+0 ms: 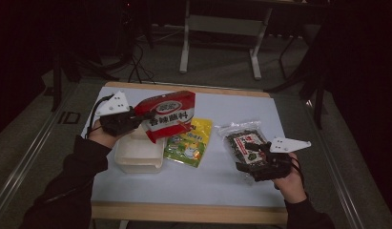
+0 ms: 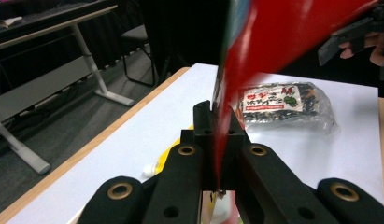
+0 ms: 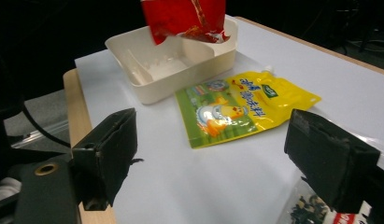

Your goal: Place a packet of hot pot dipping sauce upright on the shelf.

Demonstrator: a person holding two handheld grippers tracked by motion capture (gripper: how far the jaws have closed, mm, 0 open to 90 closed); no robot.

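Left gripper [image 1: 145, 116]: we see its jaws pinched tight on the edge of the red packet [image 1: 167, 114]; in the left gripper view the jaws [image 2: 216, 140] close flat on the red film.
Red packet: we find it held in the air, tilted, above the cream tray [image 1: 136, 160], its lower corner hanging over the tray's far end in the right gripper view [image 3: 185, 18].
Right gripper [image 1: 251, 157]: we see its jaws spread wide with nothing between them, low over the near end of the dark seaweed bag [image 1: 243, 143]; in the right gripper view the two pads [image 3: 108, 154] stand well apart.
Cream tray: we see it on the white table top [image 1: 184, 181] near the left side, divided into compartments [image 3: 161, 65].
Yellow-green pouch [image 1: 189, 140]: we see it lying flat just beside the tray, between the tray and the seaweed bag, with a spout at one corner [image 3: 269, 70].
Seaweed bag: we see it flat on the table's right part [image 2: 285, 105].
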